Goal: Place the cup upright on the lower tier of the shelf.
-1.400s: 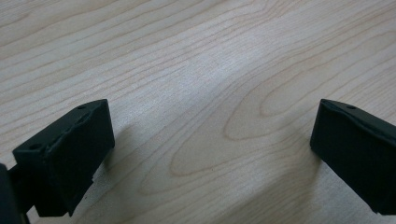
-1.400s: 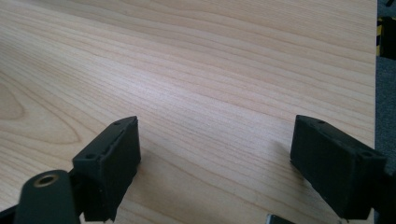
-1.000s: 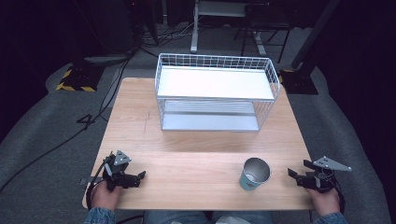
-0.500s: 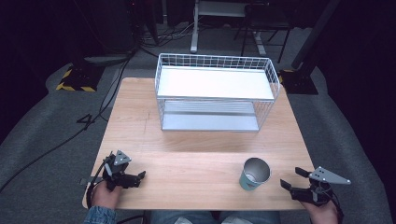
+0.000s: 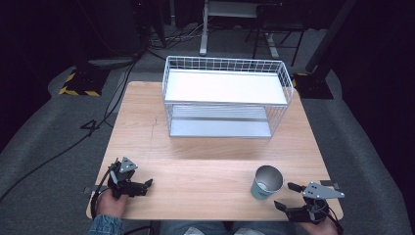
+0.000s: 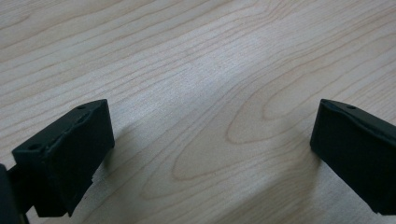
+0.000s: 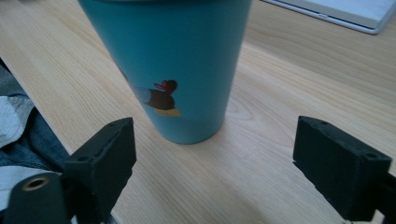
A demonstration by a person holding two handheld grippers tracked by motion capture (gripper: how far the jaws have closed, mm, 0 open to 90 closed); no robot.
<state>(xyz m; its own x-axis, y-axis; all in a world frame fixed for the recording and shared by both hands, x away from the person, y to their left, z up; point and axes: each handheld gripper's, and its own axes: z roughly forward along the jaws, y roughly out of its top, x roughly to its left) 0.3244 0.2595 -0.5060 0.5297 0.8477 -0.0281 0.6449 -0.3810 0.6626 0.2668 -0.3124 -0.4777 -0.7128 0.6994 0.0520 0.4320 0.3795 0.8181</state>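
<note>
teal cup (image 5: 266, 182) upright, lower right of the wooden table (image 5: 205, 147), near its front edge.
right gripper (image 5: 288, 197) released, jaws spread just beside the cup, not touching; left gripper (image 5: 147, 185) at lower left, jaws apart over bare wood; white wire rack (image 5: 227, 98) at upper centre.

A teal cup (image 5: 267, 182) stands upright on the wooden table (image 5: 205, 181), near its front edge toward the right. Its open mouth shows a pale silvery inside. A small cartoon figure with a red cap (image 7: 161, 95) marks its lower side.
</note>
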